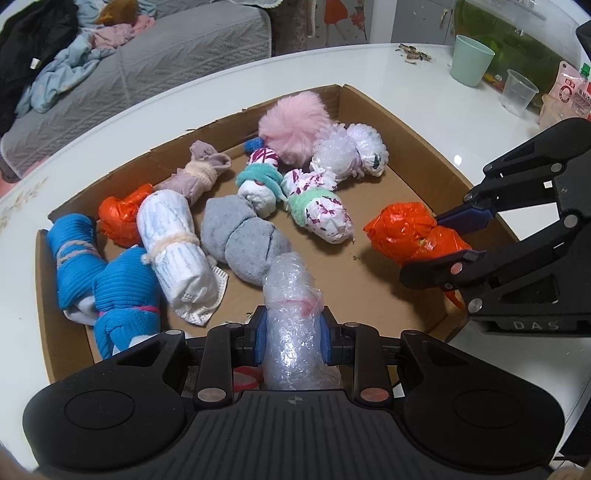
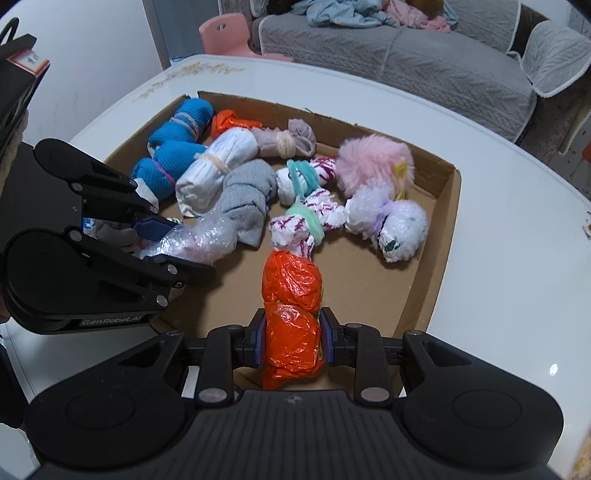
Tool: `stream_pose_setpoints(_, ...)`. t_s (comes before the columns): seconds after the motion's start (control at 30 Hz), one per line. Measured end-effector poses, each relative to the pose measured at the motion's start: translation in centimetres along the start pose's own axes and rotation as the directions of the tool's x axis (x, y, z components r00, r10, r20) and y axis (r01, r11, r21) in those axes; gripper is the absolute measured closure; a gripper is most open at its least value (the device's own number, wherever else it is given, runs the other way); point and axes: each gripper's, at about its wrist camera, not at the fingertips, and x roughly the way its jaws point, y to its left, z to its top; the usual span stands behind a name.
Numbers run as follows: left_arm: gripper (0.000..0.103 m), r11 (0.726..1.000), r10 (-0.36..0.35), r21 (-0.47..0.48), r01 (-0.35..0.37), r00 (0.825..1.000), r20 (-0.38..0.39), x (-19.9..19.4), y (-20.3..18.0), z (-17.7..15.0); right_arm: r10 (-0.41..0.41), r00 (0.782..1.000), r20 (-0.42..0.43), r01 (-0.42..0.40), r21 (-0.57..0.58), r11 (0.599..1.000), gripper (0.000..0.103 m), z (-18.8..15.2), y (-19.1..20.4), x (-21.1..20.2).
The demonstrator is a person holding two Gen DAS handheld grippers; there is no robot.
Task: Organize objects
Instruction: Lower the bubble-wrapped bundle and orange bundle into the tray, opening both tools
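Note:
A shallow cardboard box (image 1: 406, 122) (image 2: 443, 206) on the white table holds several tied bundles. My left gripper (image 1: 291, 332) is shut on a clear bubble-wrap roll (image 1: 291, 295) over the box's near edge; the roll also shows in the right wrist view (image 2: 199, 236). My right gripper (image 2: 291, 338) is shut on an orange plastic bundle (image 2: 291, 295), which also shows in the left wrist view (image 1: 406, 229) at the box's right side. In the box lie blue sock rolls (image 1: 81, 254), a white roll (image 1: 173, 243), a grey roll (image 1: 243, 236) and a pink fluffy ball (image 1: 291, 122).
A green cup (image 1: 471, 59), a clear cup (image 1: 517, 92) and snack packets (image 1: 569, 92) stand on the table beyond the box. A grey sofa (image 2: 406, 48) with clothes and a pink chair (image 2: 225, 33) stand behind the table.

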Motion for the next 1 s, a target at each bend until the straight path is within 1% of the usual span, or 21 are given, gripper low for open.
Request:
stream_pose_setpoints(0.07, 0.07, 1.0, 0.012, 0.011, -0.012, 1.0, 0.001, 0.2, 0.1, 0.1, 0.008, 1.0, -0.008, -0.008, 0.002, 1.0, 0.077, 0.0, 0.0, 0.3)
stream_pose_setpoints(0.17, 0.07, 1.0, 0.017, -0.004, -0.018, 1.0, -0.001, 0.7, 0.6, 0.3, 0.013, 1.0, -0.019, -0.013, -0.012, 1.0, 0.077, 0.2, 0.4, 0.9)
stream_pose_setpoints(0.3, 0.07, 1.0, 0.016, -0.025, -0.015, 1.0, 0.006, 0.9, 1.2, 0.7, 0.009, 1.0, -0.014, -0.01, -0.033, 0.999, 0.077, 0.8, 0.3, 1.4)
stream_pose_setpoints(0.4, 0.07, 0.999, -0.001, -0.048, 0.001, 1.0, 0.012, 1.3, 1.3, 1.2, -0.003, 1.0, -0.008, 0.003, -0.02, 1.0, 0.077, 1.2, -0.4, 1.7)
stream_pose_setpoints(0.53, 0.07, 0.996, -0.039, -0.08, 0.042, 0.999, 0.03, 1.7, 1.1, 2.6, -0.014, 1.0, 0.002, 0.014, 0.02, 1.0, 0.077, 1.3, -1.8, 1.9)
stream_pose_setpoints(0.63, 0.07, 0.996, -0.051, -0.071, 0.054, 0.998, 0.044, 2.2, 0.9, 3.3, -0.031, 1.0, 0.004, 0.031, 0.032, 0.999, 0.077, 1.3, -2.6, 2.0)
stream_pose_setpoints(0.73, 0.069, 0.992, -0.068, -0.101, 0.075, 0.995, 0.067, 2.8, 1.2, 3.9, -0.064, 0.998, 0.012, 0.064, 0.033, 0.997, 0.077, 1.7, -3.0, 2.3)
stream_pose_setpoints(0.8, 0.069, 0.988, -0.076, -0.128, 0.085, 0.994, 0.074, 2.8, 1.4, 4.2, -0.058, 0.998, 0.022, 0.057, 0.036, 0.998, 0.077, 1.9, -3.4, 2.4)
stream_pose_setpoints(0.9, 0.069, 0.98, -0.089, -0.172, 0.102, 0.993, 0.081, 3.1, 1.6, 4.6, -0.074, 0.997, 0.027, 0.074, 0.026, 0.997, 0.077, 2.0, -3.5, 2.6)
stream_pose_setpoints(1.0, 0.069, 0.986, -0.077, -0.138, 0.088, 0.994, 0.082, 3.1, 1.3, 4.7, -0.077, 0.997, 0.03, 0.077, 0.014, 0.997, 0.077, 1.8, -3.3, 2.6)
